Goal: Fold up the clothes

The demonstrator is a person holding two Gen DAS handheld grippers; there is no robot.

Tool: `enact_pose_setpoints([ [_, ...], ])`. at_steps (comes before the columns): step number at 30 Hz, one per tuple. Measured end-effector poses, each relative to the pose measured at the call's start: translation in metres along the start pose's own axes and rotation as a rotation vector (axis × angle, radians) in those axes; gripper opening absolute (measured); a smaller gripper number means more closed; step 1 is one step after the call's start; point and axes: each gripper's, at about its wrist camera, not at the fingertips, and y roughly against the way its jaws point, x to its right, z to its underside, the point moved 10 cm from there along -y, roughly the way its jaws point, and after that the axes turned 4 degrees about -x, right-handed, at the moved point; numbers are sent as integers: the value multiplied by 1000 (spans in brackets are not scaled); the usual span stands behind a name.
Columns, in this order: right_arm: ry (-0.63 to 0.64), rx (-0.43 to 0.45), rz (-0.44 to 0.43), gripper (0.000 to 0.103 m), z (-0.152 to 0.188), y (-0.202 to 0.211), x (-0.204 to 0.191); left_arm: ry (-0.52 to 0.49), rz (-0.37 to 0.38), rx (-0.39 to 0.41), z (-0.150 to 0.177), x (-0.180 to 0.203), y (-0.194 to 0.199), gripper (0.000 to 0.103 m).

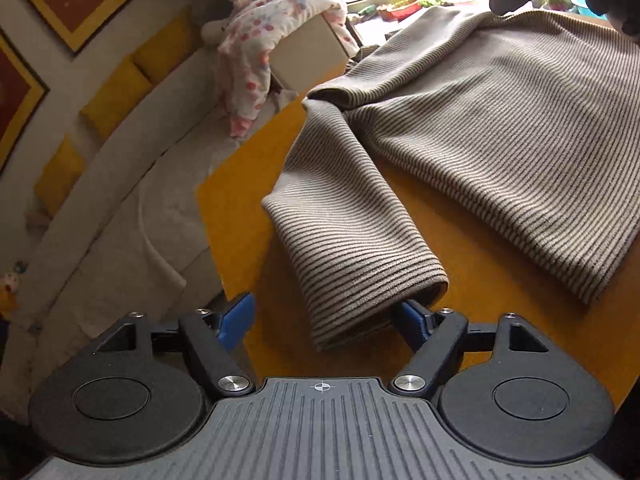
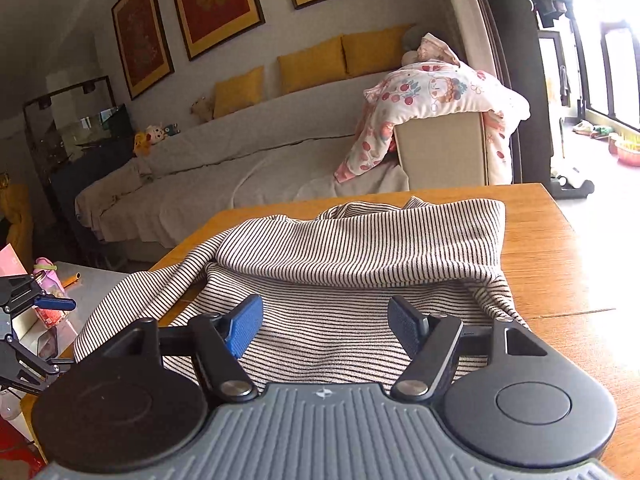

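Left wrist: sleeve cuff (image 1: pixel 372 300) between fingers (image 1: pixel 236 318).

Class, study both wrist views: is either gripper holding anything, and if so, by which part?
Nothing is held. The left gripper is open around the striped sweater's sleeve cuff; the right gripper is open over its body.

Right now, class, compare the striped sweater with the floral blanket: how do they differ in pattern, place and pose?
1. The striped sweater has thin dark lines on beige; the floral blanket has red and pink prints on white.
2. The sweater lies on the wooden table; the blanket hangs over the sofa arm.
3. The sweater is spread mostly flat, one sleeve stretched out; the blanket is bunched and drooping.
Both are soft fabric and not yet folded.
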Motion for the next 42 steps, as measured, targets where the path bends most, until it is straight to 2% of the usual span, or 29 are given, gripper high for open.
enact_pose_setpoints([
  [1,-4,-6,-3,70,-2,0,1,37,4,7,-7,-4,-1,53],
  [3,9,-13,-9,70,-8,1,-1,112,13,22,-22,-14,-4,28],
  [6,16,-24,-6,70,-12,5,-2,275,109,73,-53,-31,-1,13],
  [7,4,-36,-15,70,-10,6,-4,333,154,86,-62,-36,0,12],
  [11,15,-74,-96,70,-2,12,-33,635,441,154,-99,-55,4,9],
  [14,67,-63,-188,70,1,19,-73,722,579,202,-120,-49,6,9],
  [16,58,-45,-242,70,-1,24,-92,729,612,208,-127,-38,7,9],
  [21,-39,-54,-259,69,-2,22,-98,819,671,199,-127,-13,13,9],
  [24,-102,-44,-294,60,-1,22,-101,858,681,196,-120,0,15,9],
  [34,-76,11,-128,60,26,47,-83,893,659,204,-105,2,19,9],
  [38,-101,29,-112,60,23,55,-71,897,666,197,-105,6,18,9],
  [42,-82,36,-142,60,17,57,-81,897,677,202,-106,9,23,9],
])
